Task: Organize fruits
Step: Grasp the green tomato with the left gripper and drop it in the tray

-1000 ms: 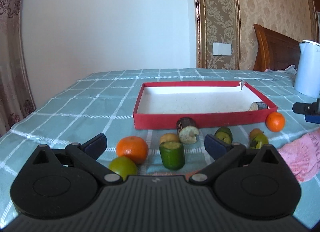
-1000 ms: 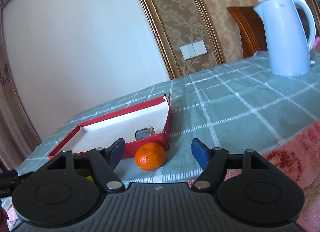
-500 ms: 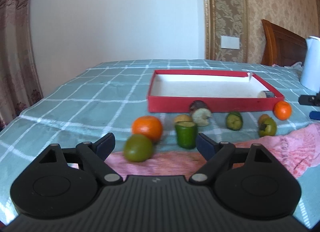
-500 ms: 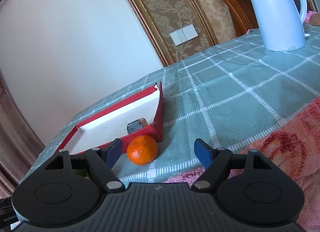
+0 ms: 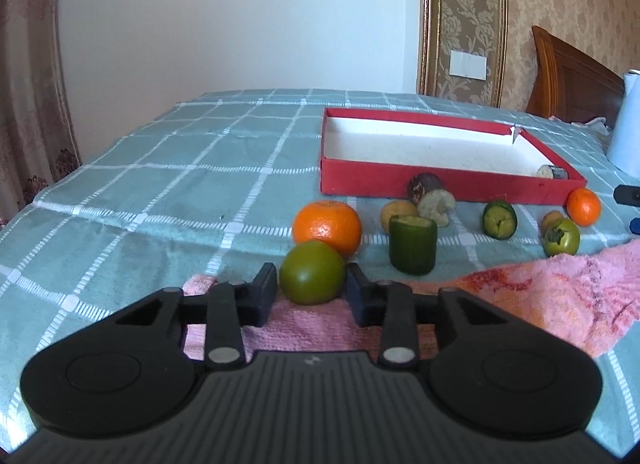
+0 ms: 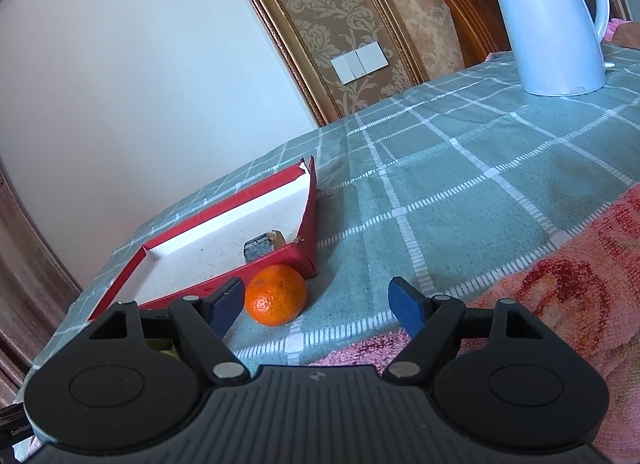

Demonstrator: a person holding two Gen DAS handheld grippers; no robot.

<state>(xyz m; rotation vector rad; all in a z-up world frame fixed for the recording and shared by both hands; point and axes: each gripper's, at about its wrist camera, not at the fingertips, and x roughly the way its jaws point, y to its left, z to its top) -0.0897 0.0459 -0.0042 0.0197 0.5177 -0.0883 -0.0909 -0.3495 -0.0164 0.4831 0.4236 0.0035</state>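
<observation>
green fruit sits between my left gripper's pads, at the near edge of the tabletop where the pink towel starts. the jaws have just been closing and now both pads press its sides, so i read it as clamped on the fruit. just behind it and touching it in view is a big orange. to the right of that stands an upright green cut piece, with a small yellowish fruit and a dark chunk with a pale cut face behind it, close to the red tray. further right lie another green cut piece, a green fruit with a dark stem end, a small orange-brown one behind it, and a small orange near the tray's corner. inside the tray, in its near right corner, is one dark-skinned piece; the rest of the white floor shows bare.

my right gripper has its blue pads wide apart, nothing between them touching. the small orange lies just ahead of the left pad, against the tray's corner, apart from the right pad. the dark piece shows inside that corner. a white kettle stands well back on the checked cloth, and the towel covers the near right.
</observation>
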